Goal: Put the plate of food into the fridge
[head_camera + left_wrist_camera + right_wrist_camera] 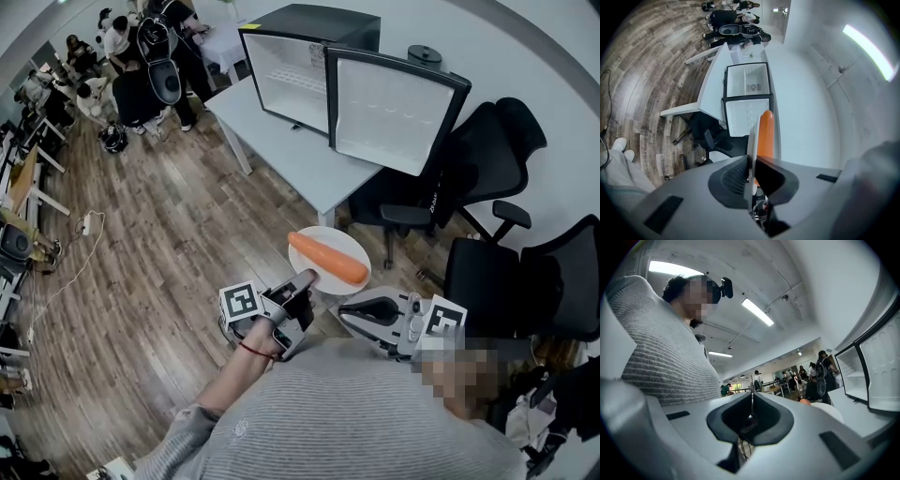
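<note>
A white plate (330,246) with a long orange carrot (326,259) on it hangs in the air in front of the person. My left gripper (305,280) is shut on the plate's near rim. In the left gripper view the plate (751,140) shows edge-on between the jaws, with the carrot (765,133) beyond it. The small black fridge (305,56) stands on a white table (300,159) ahead, its door (394,111) swung open and its white inside bare. My right gripper (347,309) is shut and empty, just right of the plate, close to the person's body.
Black office chairs (469,178) stand right of the table, and another (553,281) is nearer on the right. Wooden floor (159,253) lies to the left. Several people (141,56) are at the far left back. A cable (66,272) runs along the floor.
</note>
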The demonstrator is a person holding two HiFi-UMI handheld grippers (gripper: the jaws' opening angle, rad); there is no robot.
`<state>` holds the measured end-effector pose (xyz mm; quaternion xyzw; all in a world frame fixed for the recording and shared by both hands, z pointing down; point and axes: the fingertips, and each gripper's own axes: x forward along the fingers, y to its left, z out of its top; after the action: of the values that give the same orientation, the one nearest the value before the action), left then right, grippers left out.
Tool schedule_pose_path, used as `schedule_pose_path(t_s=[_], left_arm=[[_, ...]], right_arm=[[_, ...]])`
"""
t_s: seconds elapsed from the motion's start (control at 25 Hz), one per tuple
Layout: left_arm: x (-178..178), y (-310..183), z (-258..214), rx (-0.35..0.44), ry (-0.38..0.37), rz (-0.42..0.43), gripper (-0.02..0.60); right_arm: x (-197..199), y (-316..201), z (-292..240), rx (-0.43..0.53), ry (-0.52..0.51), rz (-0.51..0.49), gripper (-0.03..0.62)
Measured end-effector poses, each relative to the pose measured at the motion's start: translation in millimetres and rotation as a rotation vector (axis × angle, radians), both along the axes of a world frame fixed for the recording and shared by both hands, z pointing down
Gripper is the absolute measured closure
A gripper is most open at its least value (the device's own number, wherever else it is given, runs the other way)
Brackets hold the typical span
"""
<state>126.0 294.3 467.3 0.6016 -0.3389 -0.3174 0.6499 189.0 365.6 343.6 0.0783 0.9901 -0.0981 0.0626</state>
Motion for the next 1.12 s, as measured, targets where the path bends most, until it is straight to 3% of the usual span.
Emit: schedule_pose_path(t_s=[0.6,1.12], left_arm=[[4.6,-12.6,8.6,0.0,0.019,-0.052,0.545],[-45.3,-69.2,14.5,0.003,0.035,-0.094,0.544]], right_arm=[[15.4,-14.0,8.2,-0.021,-0.009,-0.026,0.579],[-24.8,-64.1,19.5,-0.027,0.003,-0.038,0.579]])
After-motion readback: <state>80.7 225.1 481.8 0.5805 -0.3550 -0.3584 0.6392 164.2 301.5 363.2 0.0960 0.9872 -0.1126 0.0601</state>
